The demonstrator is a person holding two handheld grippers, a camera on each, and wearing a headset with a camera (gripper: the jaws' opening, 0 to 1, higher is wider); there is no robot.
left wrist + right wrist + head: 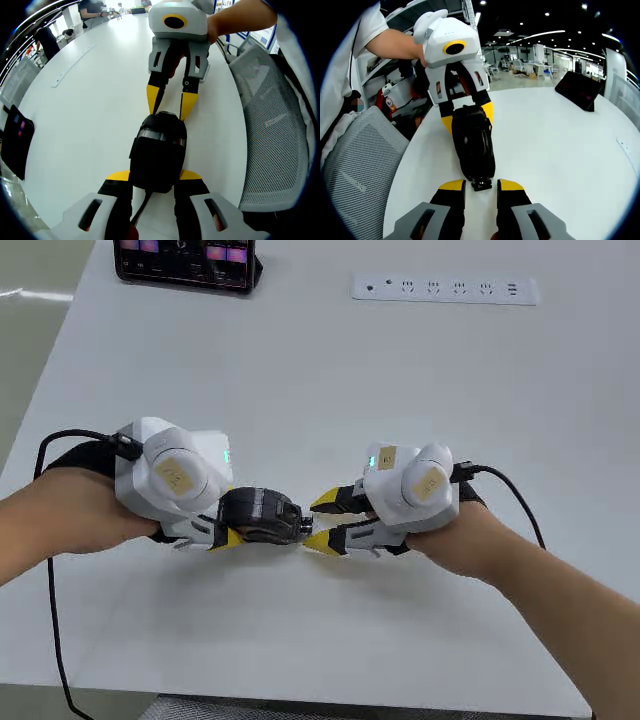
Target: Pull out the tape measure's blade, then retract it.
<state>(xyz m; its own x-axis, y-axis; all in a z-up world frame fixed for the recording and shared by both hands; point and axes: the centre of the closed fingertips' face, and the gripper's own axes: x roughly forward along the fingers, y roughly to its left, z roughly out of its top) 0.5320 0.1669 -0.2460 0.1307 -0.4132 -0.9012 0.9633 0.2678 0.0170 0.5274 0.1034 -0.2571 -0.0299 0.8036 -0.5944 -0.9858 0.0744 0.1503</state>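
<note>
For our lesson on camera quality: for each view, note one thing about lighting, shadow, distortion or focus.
Head view: even light on the white table, soft shadow under the tape measure, everything sharp. Left gripper view: fisheye curves the table edge, the right claw is crisp. Right gripper view: dim hall with bright ceiling lamps, the left claw well lit.

A broad white surface (300, 370) runs across the head view, with a white power strip (445, 288) at upper right, a dark screen (187, 262) at upper left and pale floor (25, 330) along the left edge. At the right of the left gripper view, a grey mesh chair (272, 125) stands beside the surface. Ceiling strip lights (540, 36) glow at the top of the right gripper view.
</note>
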